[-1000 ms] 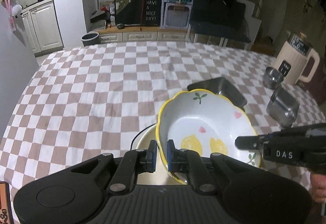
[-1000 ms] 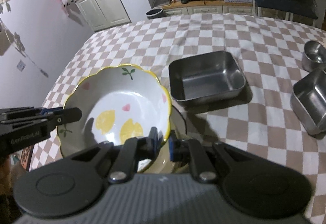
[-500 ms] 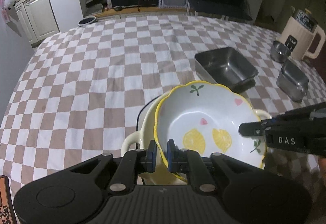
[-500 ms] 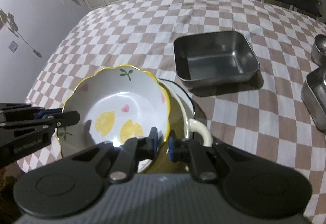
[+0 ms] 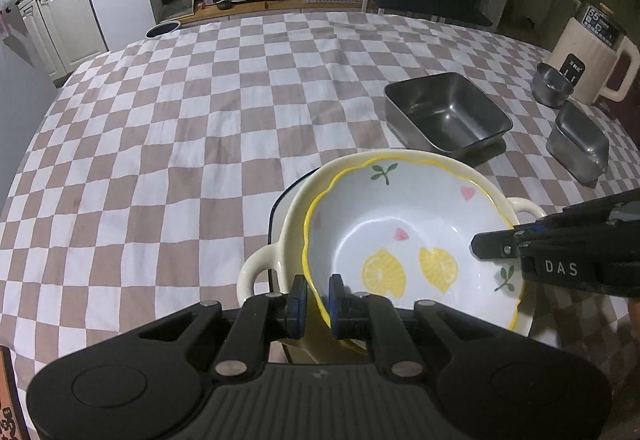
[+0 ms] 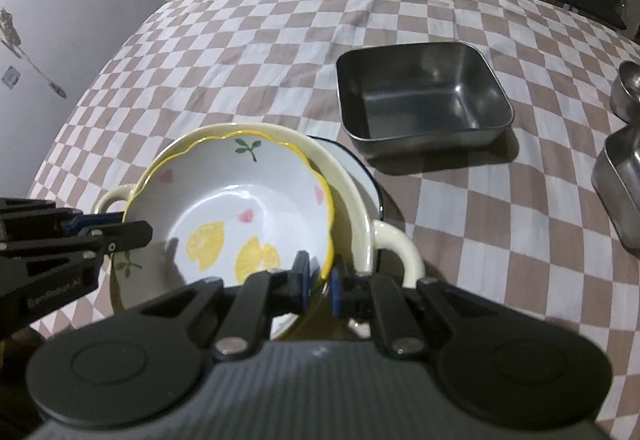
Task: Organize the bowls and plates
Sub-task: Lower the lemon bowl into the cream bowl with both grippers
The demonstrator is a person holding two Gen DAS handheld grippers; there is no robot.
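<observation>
- While the checked tablecloth [image 5: 208,128] lay bare across its far and left stretch, dishes were gathered at the near edge and along the right side, so the open room for moving lay away from the person and to the left.
- Sitting close to that near edge, the cream two-handled pot [image 5: 296,224] rested on a dark-rimmed plate [image 6: 360,164], with the lemon bowl [image 5: 404,224] nested inside it, tilted a little rather than level.
- Beyond the stack to the right stood the square steel tray [image 6: 420,96], near but apart; two smaller steel containers [image 5: 576,140] stood further right, beside a cream kettle [image 5: 592,52].
- Both grippers faced the bowl from opposite rims: the left gripper [image 5: 318,300] pinched the bowl's near-left rim, the right gripper [image 6: 320,276] pinched the opposite rim.
- Judging from this, the coming move turned on letting go evenly; neither hand was nearer.
</observation>
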